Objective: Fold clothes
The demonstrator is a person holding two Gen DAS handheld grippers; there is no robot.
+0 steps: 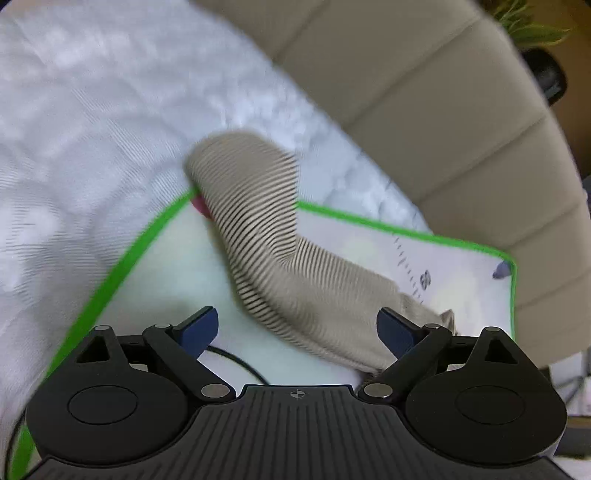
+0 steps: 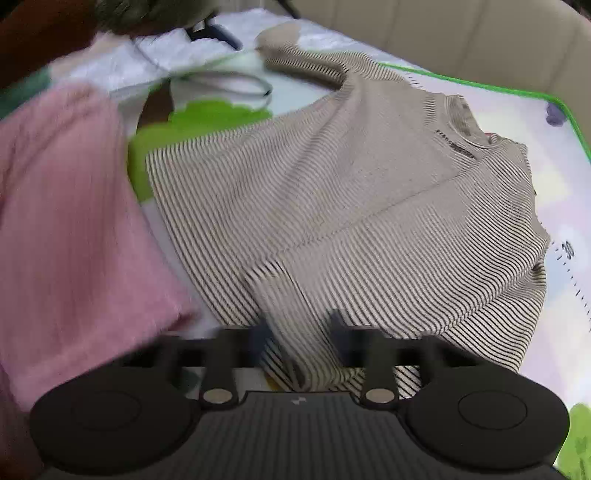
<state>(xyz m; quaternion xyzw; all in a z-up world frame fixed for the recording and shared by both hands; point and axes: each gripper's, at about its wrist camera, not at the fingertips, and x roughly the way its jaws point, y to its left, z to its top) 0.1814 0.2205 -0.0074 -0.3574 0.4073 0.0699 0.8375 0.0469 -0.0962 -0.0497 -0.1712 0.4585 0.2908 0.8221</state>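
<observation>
A beige, black-striped long-sleeved shirt [image 2: 332,192] lies spread on a white mat with a green border [image 2: 517,92]. In the left wrist view one sleeve [image 1: 266,236] runs up across the mat [image 1: 177,280] onto the bedding. My left gripper [image 1: 301,328] is open, its blue pads on either side of the sleeve's lower part, not closed on it. My right gripper [image 2: 299,332] is blurred; its jaws stand narrowly apart with a fold of the shirt's hem between them. Whether it grips the cloth is unclear.
A pink garment [image 2: 66,221] lies left of the shirt. A grey cable [image 2: 236,83] loops on the mat beyond it. White quilted bedding [image 1: 92,129] surrounds the mat. A beige padded headboard [image 1: 424,110] rises behind. A plant [image 1: 535,26] shows at the far right.
</observation>
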